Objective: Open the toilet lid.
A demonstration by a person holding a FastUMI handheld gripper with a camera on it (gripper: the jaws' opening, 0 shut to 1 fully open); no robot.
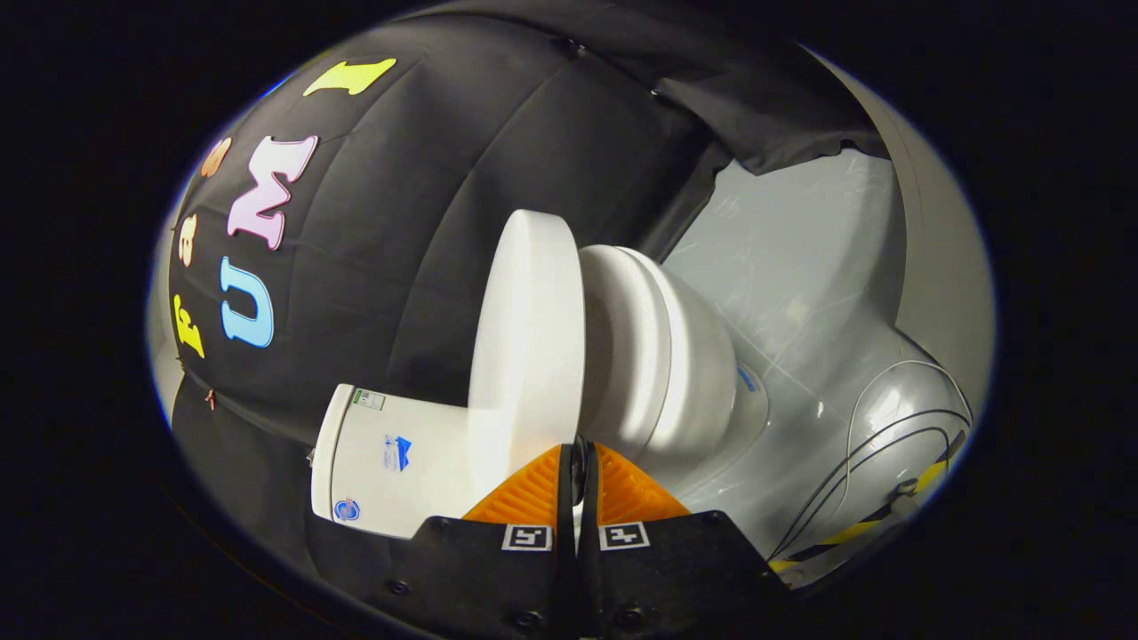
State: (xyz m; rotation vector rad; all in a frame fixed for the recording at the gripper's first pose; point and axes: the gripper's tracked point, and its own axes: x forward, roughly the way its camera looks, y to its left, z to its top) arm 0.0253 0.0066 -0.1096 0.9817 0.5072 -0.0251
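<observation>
The view is rolled on its side. A white toilet stands just ahead of the fingers, with its tank (391,453) to the left and its bowl (693,373) to the right. The white lid (524,338) lies over the seat (627,347), with a narrow shadowed seam between them. My gripper (578,458) has its two fingers pressed together, and their tips sit at the near edge of that seam. I cannot see anything held between the fingers.
A grey glossy floor (800,302) lies under the toilet. Thin cables (889,436) and a yellow-and-black striped strip (853,532) run across it beside the bowl. The black cloth wall (427,222) hangs behind the tank.
</observation>
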